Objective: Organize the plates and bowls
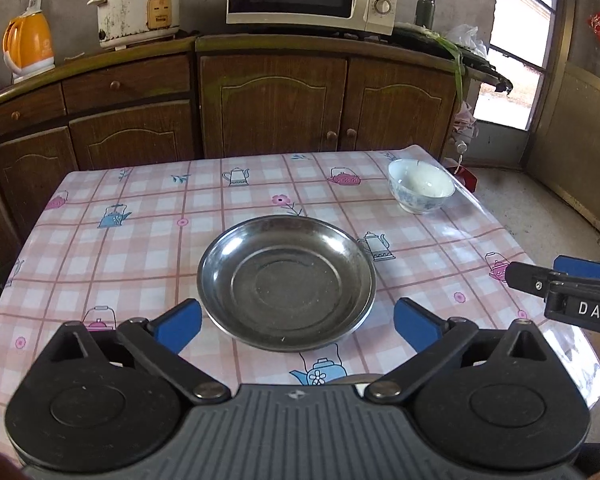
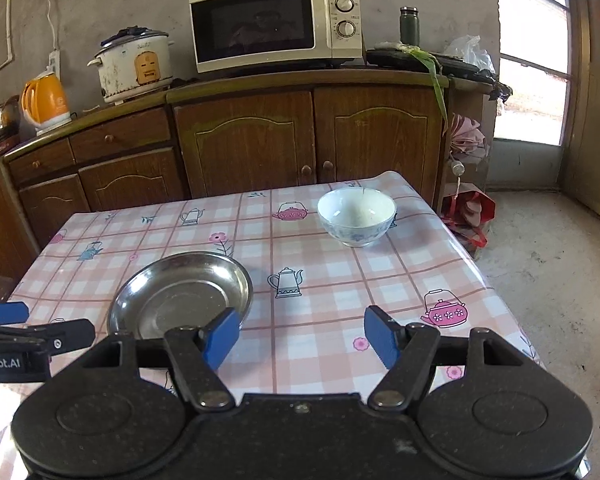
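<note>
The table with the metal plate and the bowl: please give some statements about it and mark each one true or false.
1. The metal plate lies empty on the checked tablecloth. True.
2. The white bowl sits inside the plate. False: it stands apart, near the far right corner of the table.
3. The left gripper grips the plate. False: its jaws are open and hold nothing.
4. The right gripper is open and empty. True.
5. A microwave stands on the cabinet. True.

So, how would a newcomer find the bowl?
Start at the table with the pink checked teapot cloth. Go to its far right corner, toward the door. The bowl there is white china with blue pattern, smaller and taller than the shallow steel plate.
</note>
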Demonstrator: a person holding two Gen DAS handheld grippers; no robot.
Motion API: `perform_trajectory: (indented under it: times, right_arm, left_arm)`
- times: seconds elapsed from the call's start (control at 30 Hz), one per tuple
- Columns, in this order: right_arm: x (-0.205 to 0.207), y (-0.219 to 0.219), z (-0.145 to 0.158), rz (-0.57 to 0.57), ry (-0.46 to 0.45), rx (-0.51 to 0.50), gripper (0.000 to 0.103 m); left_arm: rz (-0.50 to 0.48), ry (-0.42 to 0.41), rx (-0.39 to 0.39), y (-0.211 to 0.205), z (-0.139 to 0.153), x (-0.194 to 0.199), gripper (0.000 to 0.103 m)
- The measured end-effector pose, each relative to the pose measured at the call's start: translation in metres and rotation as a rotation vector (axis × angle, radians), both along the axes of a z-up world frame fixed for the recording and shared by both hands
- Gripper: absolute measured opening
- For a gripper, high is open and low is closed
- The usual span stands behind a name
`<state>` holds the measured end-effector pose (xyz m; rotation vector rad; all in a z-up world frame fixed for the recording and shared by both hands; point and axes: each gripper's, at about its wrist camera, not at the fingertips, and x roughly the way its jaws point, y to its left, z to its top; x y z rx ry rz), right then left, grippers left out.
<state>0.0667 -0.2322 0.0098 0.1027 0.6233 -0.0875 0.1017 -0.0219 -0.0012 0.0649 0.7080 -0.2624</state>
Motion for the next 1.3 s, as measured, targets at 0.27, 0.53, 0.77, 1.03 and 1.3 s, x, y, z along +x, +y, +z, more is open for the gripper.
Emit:
perform_trajectory:
  times: [0.27, 0.53, 0.77, 1.03, 1.3]
  right_arm:
    - [0.022, -0.025, 0.010, -0.031, -0.008, -0.048, 0.082]
    - [0.059, -0.065, 0.004, -0.053, -0.008, -0.046, 0.082]
    - [0.105, -0.107, -0.004, -0.066, -0.003, 0.004, 0.082]
    - [0.167, -0.141, -0.025, -0.050, 0.021, 0.063, 0.082]
    - [0.226, -0.155, -0.058, -0.043, 0.070, 0.089, 0.082]
  left_arm:
    - [-0.019, 0.061, 0.009, -0.021, 0.010, 0.036, 0.103]
    - [-0.074, 0.065, 0.078, -0.052, 0.010, 0.072, 0.103]
    - [-0.120, 0.131, 0.018, -0.080, -0.002, 0.121, 0.103]
    - [-0.109, 0.137, 0.028, -0.117, -0.022, 0.178, 0.103]
    - [-0.120, 0.130, 0.036, -0.157, -0.045, 0.228, 0.103]
